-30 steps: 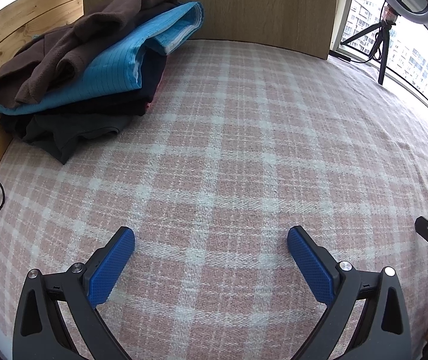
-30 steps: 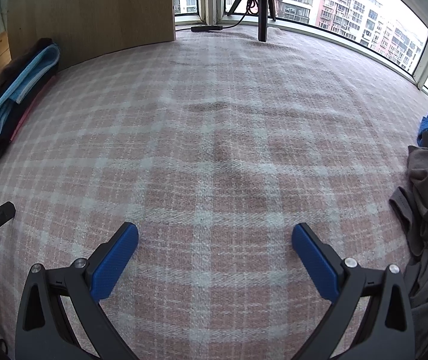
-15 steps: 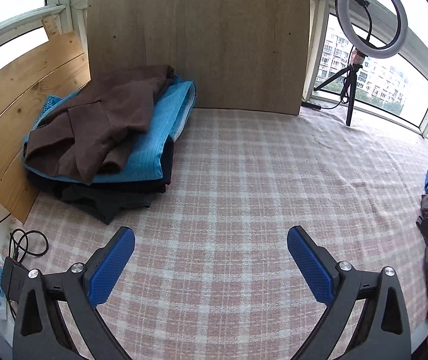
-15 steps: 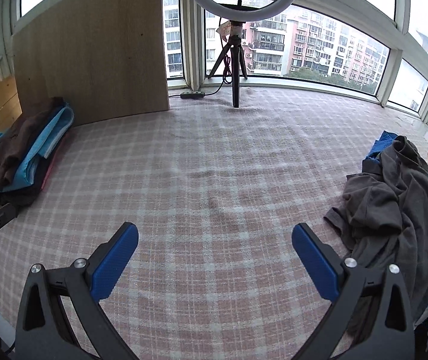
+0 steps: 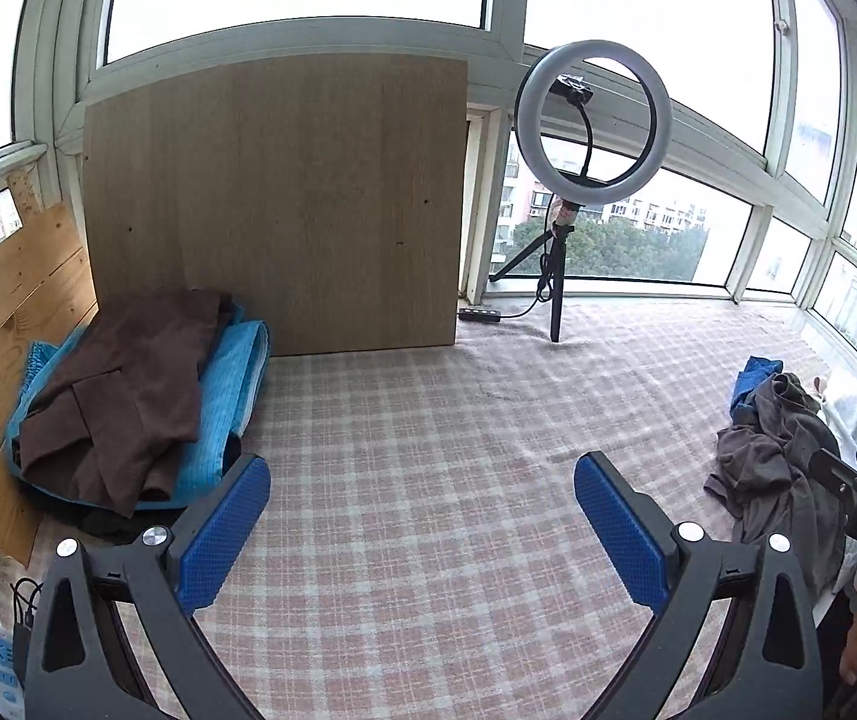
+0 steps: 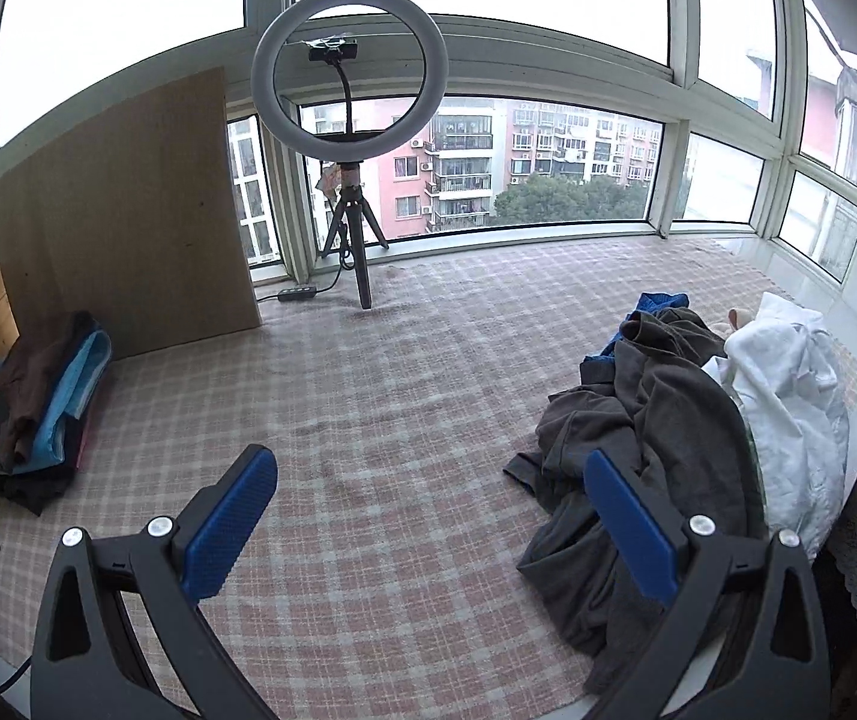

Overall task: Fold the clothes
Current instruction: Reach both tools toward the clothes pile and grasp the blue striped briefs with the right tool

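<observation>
Both grippers hang above the checked blanket (image 5: 428, 480) with nothing in them: the left gripper (image 5: 422, 516) has its blue pads spread wide, and the right gripper (image 6: 428, 516) is spread just as wide. Under the right one's right pad (image 6: 629, 531) lies the near edge of a rumpled grey garment (image 6: 656, 420), which heads a loose heap on the blanket's right side, with a white cloth (image 6: 788, 384) against it and a scrap of blue cloth (image 6: 659, 302) behind. Across the blanket on the left, well apart from the heap, sits the folded stack (image 5: 134, 408): a brown piece on top, blue under it, dark ones at the bottom. Behind the stack a wooden board (image 5: 278, 204) leans upright, and beside the board a ring light (image 6: 347, 75) stands on its tripod before the windows (image 6: 548, 168).
</observation>
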Motion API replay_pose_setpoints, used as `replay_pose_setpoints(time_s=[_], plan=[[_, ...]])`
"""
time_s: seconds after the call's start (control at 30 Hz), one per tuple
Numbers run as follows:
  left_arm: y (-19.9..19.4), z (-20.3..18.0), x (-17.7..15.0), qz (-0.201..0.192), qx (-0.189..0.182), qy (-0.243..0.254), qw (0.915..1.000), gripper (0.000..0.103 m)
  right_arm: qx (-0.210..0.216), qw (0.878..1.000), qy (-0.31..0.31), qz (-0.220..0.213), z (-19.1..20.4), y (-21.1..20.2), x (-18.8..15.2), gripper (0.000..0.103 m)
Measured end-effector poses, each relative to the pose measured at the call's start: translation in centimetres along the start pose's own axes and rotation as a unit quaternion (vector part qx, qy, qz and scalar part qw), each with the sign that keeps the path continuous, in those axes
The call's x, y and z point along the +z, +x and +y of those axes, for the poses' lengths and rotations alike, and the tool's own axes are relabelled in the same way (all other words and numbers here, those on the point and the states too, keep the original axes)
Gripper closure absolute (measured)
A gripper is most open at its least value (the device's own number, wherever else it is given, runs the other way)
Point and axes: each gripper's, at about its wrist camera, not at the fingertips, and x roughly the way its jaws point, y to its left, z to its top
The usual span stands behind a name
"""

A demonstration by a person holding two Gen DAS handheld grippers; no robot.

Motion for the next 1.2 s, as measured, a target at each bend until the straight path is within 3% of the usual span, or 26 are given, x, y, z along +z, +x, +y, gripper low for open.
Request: replay_pose_setpoints(time_s=[0.2, 0.5, 0.7, 0.87, 1.03, 1.2], plan=[[1.5, -5.7, 1.3, 0.001, -0.053, 0.035, 0.9980, 0.001, -0.049, 0.997, 0.055, -0.008, -7.4, -2.2, -0.4, 0.000], [4.3, -17.6, 2.6, 0.013, -0.119, 0.101, 0.9876, 0.001, -0.080, 0.990, 0.115, 0.002, -19.3, -1.0, -0.5, 0.003], [7.3, -26.3, 3.6, 0.051, -0.177, 0.108, 0.9771, 0.001, -0.079, 0.989, 0.122, 0.003, -26.0, 0.8, 1.3, 0.003], [11.9, -33.6, 3.6, 0.098, -0.220, 0.117, 0.9635, 0.001, -0.072, 0.991, 0.115, 0.008, -30.2, 3.6, 3.0, 0.003], [18.3, -39.0, 3.7, 0.154, -0.219, 0.103, 0.9578, 0.005, -0.052, 0.993, 0.101, 0.018, -33.4, 7.2, 5.2, 0.003], [18.1, -37.3, 5.2, 0.149, -0.191, 0.084, 0.9665, 0.018, -0.009, 0.997, 0.075, 0.010, -34.6, 11.4, 10.2, 0.004]])
